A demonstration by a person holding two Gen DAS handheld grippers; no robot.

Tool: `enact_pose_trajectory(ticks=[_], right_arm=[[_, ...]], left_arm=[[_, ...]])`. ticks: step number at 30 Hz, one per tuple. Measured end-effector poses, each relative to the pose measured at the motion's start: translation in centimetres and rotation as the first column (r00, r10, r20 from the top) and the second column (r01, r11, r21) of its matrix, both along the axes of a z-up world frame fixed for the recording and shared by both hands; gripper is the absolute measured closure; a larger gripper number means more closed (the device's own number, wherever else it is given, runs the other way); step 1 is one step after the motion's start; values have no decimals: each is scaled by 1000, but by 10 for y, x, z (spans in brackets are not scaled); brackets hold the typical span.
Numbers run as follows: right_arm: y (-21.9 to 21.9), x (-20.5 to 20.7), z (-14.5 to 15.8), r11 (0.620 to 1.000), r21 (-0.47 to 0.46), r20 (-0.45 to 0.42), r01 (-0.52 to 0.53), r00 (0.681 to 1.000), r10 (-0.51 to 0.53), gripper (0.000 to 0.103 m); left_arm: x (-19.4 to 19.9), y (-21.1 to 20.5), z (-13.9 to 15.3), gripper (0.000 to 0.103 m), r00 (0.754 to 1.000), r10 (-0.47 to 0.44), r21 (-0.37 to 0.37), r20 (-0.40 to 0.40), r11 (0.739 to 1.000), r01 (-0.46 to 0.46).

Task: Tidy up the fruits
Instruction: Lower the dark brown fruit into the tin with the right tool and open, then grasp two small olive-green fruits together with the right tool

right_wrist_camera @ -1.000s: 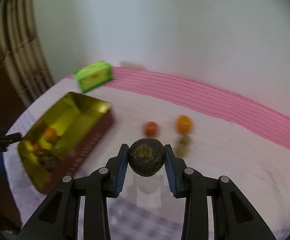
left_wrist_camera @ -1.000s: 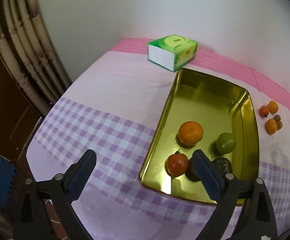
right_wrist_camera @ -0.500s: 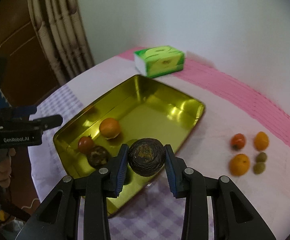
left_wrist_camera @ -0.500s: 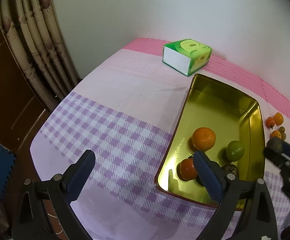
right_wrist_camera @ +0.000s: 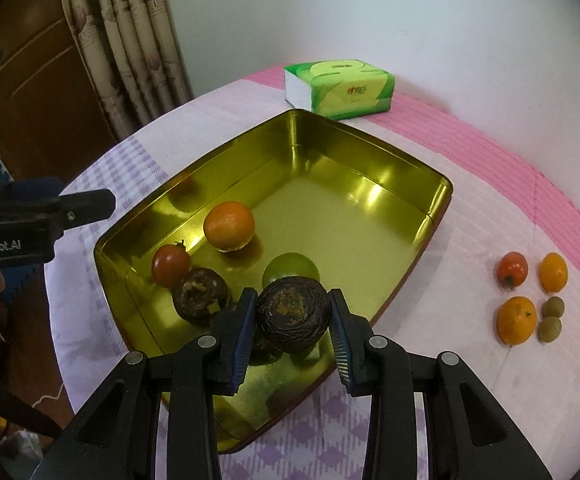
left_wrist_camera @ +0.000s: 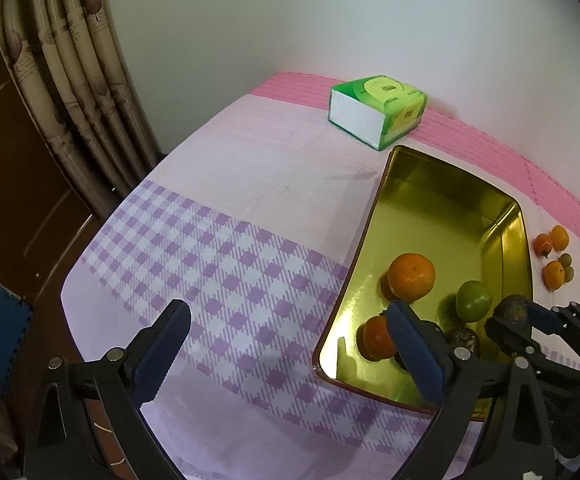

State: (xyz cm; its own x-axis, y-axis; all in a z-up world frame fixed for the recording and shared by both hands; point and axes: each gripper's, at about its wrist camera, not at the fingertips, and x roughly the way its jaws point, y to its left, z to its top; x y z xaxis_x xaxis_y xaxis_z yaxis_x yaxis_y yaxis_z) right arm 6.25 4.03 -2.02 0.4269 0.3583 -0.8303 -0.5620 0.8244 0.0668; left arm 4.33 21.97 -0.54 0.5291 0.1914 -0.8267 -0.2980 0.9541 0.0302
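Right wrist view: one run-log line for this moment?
right claw: shut on dark fruit | over gold tray | tray: four fruits | left claw: open, holding nothing | cloth: five small fruits

A gold tray [right_wrist_camera: 374, 152] sits on a lilac-checked, pink-banded tablecloth [left_wrist_camera: 225, 264] near a green-and-white tissue box [right_wrist_camera: 340, 90].

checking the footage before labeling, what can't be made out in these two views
- Green fruit: lower part hidden behind the held dark fruit, right wrist view.
- Tomato in tray: right side hidden by the left gripper finger, left wrist view.
- Two small greenish fruits: too small to identify.
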Motion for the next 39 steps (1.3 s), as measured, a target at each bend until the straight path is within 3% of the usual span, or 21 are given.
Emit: enact_pose_trajectory(ticks=[19, 29, 39], right_arm=[[6, -4, -4, 1000, -10, -7, -8, 1000, 8, 66], [0, -2, 4, 999, 33, -6, 9, 1000, -9, 59], [-49, 7, 32, 987, 90, 60, 130, 989, -136, 59]], left_arm=[[1, -6, -3, 6, 1000, -19, 2, -11, 1000, 19], [0, -10, -2, 6, 999, -32, 4, -10, 999, 32], [0, -10, -2, 6, 999, -38, 6, -15, 999, 38]])
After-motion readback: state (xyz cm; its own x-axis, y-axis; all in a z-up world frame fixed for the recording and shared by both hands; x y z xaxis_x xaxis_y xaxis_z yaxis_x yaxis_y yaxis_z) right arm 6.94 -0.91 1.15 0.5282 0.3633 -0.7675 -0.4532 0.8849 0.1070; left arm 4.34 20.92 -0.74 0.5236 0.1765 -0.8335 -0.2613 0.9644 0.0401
